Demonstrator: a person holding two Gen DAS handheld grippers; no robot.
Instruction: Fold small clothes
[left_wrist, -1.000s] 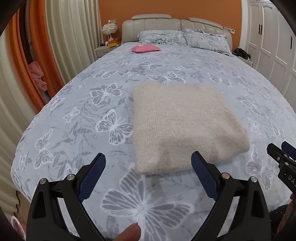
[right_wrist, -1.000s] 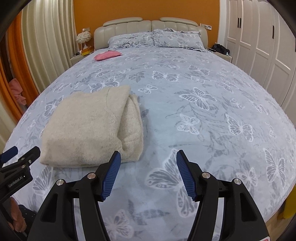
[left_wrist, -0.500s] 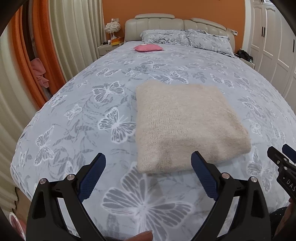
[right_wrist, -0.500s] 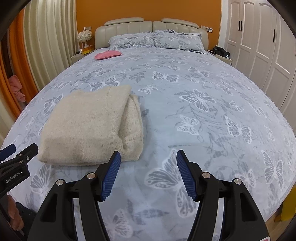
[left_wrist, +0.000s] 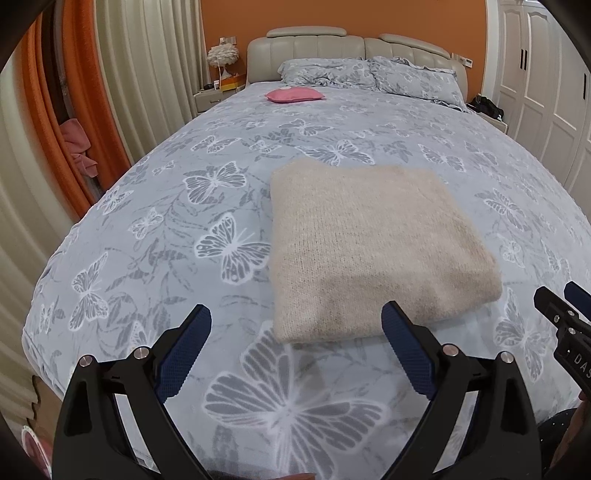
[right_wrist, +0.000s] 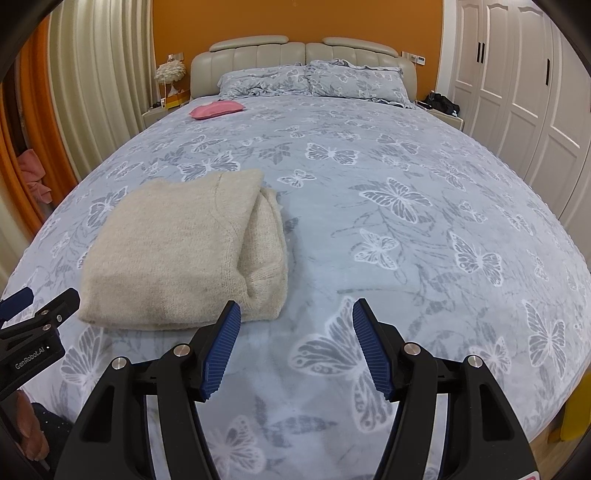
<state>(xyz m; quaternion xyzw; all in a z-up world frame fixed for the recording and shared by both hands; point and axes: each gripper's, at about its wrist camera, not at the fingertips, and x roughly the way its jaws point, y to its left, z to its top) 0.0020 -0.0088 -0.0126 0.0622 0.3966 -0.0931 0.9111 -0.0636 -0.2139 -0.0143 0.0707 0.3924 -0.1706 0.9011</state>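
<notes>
A beige knit sweater (left_wrist: 373, 243) lies folded into a flat rectangle on the grey butterfly-print bed cover (left_wrist: 184, 229). In the right wrist view the sweater (right_wrist: 177, 251) sits at the left, with its stacked layers facing right. My left gripper (left_wrist: 295, 317) is open and empty, just short of the sweater's near edge. My right gripper (right_wrist: 295, 310) is open and empty, over bare cover to the right of the sweater's near corner. Each gripper shows at the edge of the other's view, the right (left_wrist: 565, 314) and the left (right_wrist: 40, 314).
A pink cushion (left_wrist: 293, 95) lies far up the bed, in front of the pillows (left_wrist: 365, 70) and headboard. Curtains (left_wrist: 147, 66) hang at the left. White wardrobe doors (right_wrist: 517, 92) stand at the right. The bed's foot edge is close below the grippers.
Both grippers have drawn back a little and risen, so the sweater sits slightly farther off. Both stay open. The sweater has not moved.
</notes>
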